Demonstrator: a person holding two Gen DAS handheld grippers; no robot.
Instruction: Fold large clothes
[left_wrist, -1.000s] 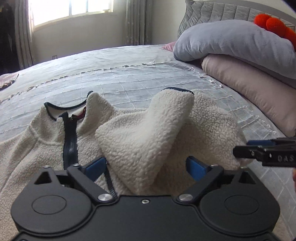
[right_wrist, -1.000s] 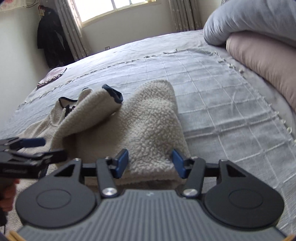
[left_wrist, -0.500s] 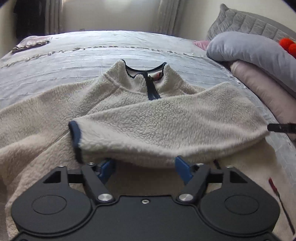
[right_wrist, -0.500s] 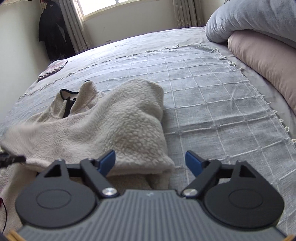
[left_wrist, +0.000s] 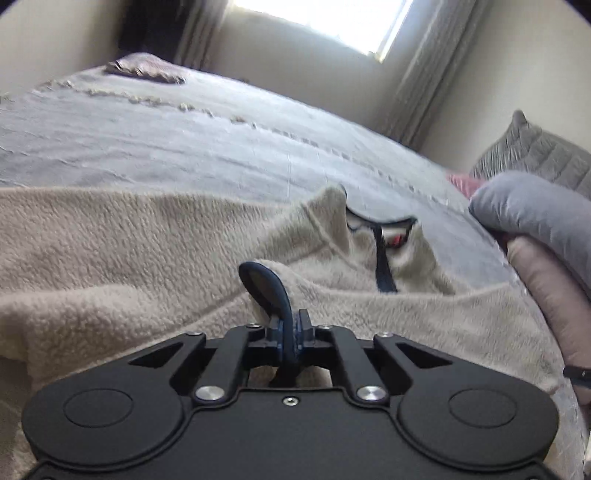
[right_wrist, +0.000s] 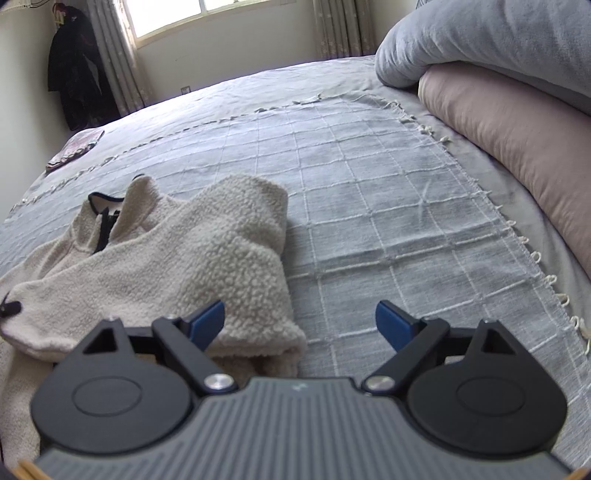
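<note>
A cream fleece jacket (left_wrist: 147, 240) with a navy zip collar (left_wrist: 380, 236) lies spread on the bed. Its right sleeve is folded across the chest. The sleeve's navy-trimmed cuff (left_wrist: 266, 284) loops up out of my left gripper (left_wrist: 290, 328), which is shut on it. In the right wrist view the jacket (right_wrist: 207, 251) shows a folded shoulder edge that lies under the left finger of my right gripper (right_wrist: 299, 321). That gripper's jaws are opening and stand wide, and nothing is pinched between them. The left gripper's tip (right_wrist: 9, 308) pokes in at the left edge.
A grey checked bedspread (right_wrist: 369, 184) covers the bed. A grey pillow (right_wrist: 480, 40) rests on a pink one (right_wrist: 517, 129) at the right. Dark clothes (right_wrist: 74, 74) hang by the window, and a small patterned cloth (right_wrist: 74, 149) lies at the bed's far corner.
My left gripper let go of the sleeve, swung left across the jacket and shut on the sleeve's cuff. My right gripper's jaws spread wide and released the folded shoulder.
</note>
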